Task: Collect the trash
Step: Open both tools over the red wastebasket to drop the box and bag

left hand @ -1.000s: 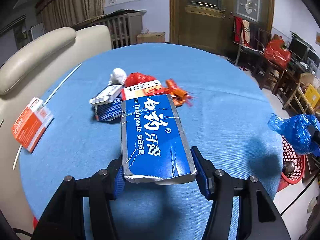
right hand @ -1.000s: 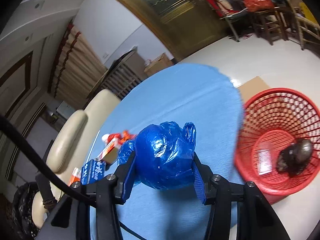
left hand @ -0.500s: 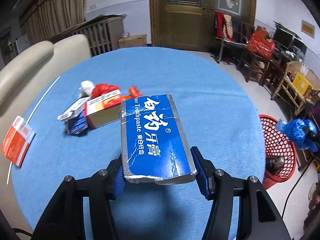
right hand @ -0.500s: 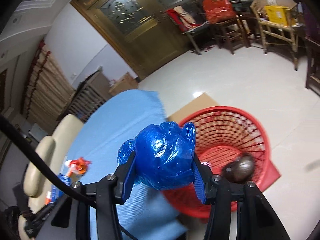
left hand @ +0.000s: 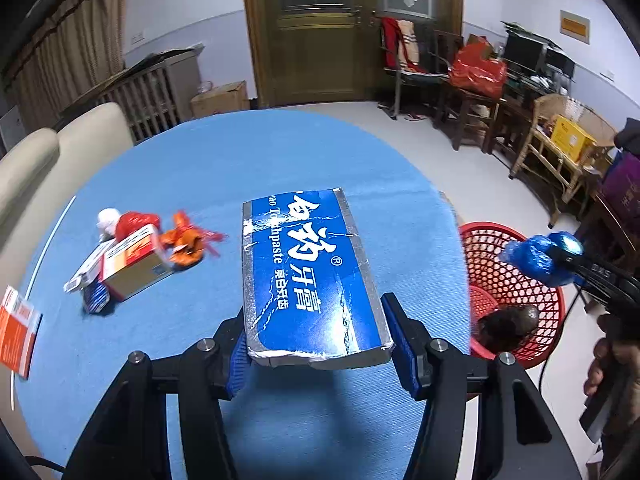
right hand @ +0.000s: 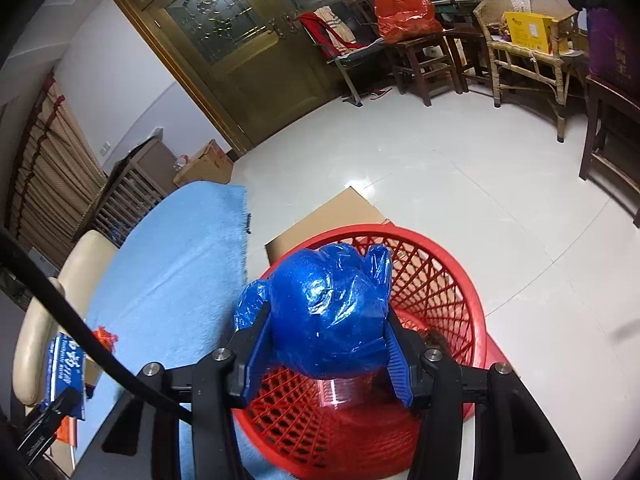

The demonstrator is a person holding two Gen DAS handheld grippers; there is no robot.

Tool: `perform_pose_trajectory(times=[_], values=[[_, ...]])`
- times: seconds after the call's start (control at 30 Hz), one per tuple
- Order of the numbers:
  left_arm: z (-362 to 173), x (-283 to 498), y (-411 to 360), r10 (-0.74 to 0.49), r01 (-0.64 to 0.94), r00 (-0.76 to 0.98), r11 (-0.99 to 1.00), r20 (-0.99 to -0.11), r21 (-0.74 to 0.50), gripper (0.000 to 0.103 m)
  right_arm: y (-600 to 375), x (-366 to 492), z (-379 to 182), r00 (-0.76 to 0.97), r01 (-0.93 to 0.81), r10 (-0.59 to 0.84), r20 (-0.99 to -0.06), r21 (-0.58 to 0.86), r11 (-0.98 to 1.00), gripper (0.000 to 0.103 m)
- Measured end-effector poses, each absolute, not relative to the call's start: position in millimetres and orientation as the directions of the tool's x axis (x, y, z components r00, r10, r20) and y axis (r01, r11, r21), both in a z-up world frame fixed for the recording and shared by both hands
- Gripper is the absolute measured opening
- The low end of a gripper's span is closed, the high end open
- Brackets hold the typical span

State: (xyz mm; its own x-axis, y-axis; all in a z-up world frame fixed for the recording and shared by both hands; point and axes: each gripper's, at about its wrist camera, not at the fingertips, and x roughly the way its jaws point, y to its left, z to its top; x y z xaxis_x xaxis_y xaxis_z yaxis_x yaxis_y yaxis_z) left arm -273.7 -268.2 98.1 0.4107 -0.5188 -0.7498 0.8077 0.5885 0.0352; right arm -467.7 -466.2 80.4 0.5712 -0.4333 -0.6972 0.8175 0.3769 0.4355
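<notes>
Trash is in both of my hands: my left hand-held gripper is clamped on a flat blue cardboard toothpaste box with white lettering and silver edges, its blue pads pressing the box's two long sides near the end closest to me. I hold that box tilted downward over the round worktop covered in blue cloth, its far end pointing out across the cloth.

My right hand-held gripper grasps a crumpled ball of blue plastic bag, squeezed between its blue pads and bulging above them. It is angled down, and the ball hangs directly above the round red plastic mesh basket standing on the pale tiled floor beside the worktop's edge. From my left camera the same ball shows over the basket's far right rim, with my right hand behind it. A dark lumpy object lies in the basket's bottom.

On the worktop, well apart from the toothpaste box, sits a cluster of rubbish: a brown cardboard carton with a red and white top, an orange-red crumpled wrapper touching it, a red plastic bag and a white wad behind. An orange and white packet lies at the left edge
</notes>
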Motion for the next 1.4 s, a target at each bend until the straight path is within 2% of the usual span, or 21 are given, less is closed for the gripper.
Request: perform_pose_trajectory(times=[0.17, 0.2, 0.23, 0.33, 0.93, 1.03, 1.1, 1.13, 1.23, 1.4], values=[[98.0, -287.0, -283.4, -0.53, 0.83, 0.393, 0.556, -0.751, 0.042, 0.061, -482.0, -461.6, 72.0, 0.549, 0.832, -0.423, -0.721, 0.422, 0.361, 0.057], [98.0, -288.4, -284.8, -0.531, 0.832, 0.391, 0.553, -0.752, 0.043, 0.061, -484.7, -460.6, 69.4, 0.54, 0.837, -0.417, -0.731, 0.415, 0.356, 0.061], [97.9, -291.3, -287.9, -0.532, 0.836, 0.388, 0.547, -0.753, 0.044, 0.061, -486.3, -459.8, 67.3, 0.534, 0.841, -0.412, -0.738, 0.413, 0.35, 0.069], [98.3, -299.0, -295.4, -0.536, 0.847, 0.38, 0.53, -0.754, 0.049, 0.061, -490.8, -464.4, 60.9, 0.536, 0.841, -0.408, -0.739, 0.426, 0.332, 0.074], [92.0, -371.8, -385.3, -0.586, 0.953, 0.191, 0.303, -0.787, 0.006, 0.061, -473.7, -542.5, 101.3, 0.571, 0.812, -0.518, -0.637, 0.531, 0.241, 0.074], [83.7, -379.9, -406.0, -0.566, 0.96, 0.168, 0.281, -0.807, 0.003, 0.064, -474.2, -550.6, 106.1, 0.57, 0.81, -0.524, -0.633, 0.537, 0.234, 0.074], [74.1, -383.7, -417.6, -0.537, 0.964, 0.151, 0.267, -0.83, 0.003, 0.074, -474.4, -554.5, 109.7, 0.565, 0.814, -0.53, -0.632, 0.532, 0.233, 0.074], [69.2, -385.3, -422.1, -0.515, 0.964, 0.15, 0.265, -0.844, 0.009, 0.076, -474.0, -557.2, 111.1, 0.563, 0.815, -0.534, -0.63, 0.531, 0.232, 0.074], [63.9, -384.9, -426.8, -0.482, 0.963, 0.161, 0.266, -0.861, 0.031, 0.076, -472.7, -562.5, 112.4, 0.559, 0.815, -0.541, -0.628, 0.535, 0.22, 0.074], [69.8, -375.0, -407.4, -0.5, 0.959, 0.159, 0.283, -0.851, 0.014, 0.077, -469.0, -557.1, 107.0, 0.554, 0.821, -0.531, -0.642, 0.525, 0.223, 0.074]])
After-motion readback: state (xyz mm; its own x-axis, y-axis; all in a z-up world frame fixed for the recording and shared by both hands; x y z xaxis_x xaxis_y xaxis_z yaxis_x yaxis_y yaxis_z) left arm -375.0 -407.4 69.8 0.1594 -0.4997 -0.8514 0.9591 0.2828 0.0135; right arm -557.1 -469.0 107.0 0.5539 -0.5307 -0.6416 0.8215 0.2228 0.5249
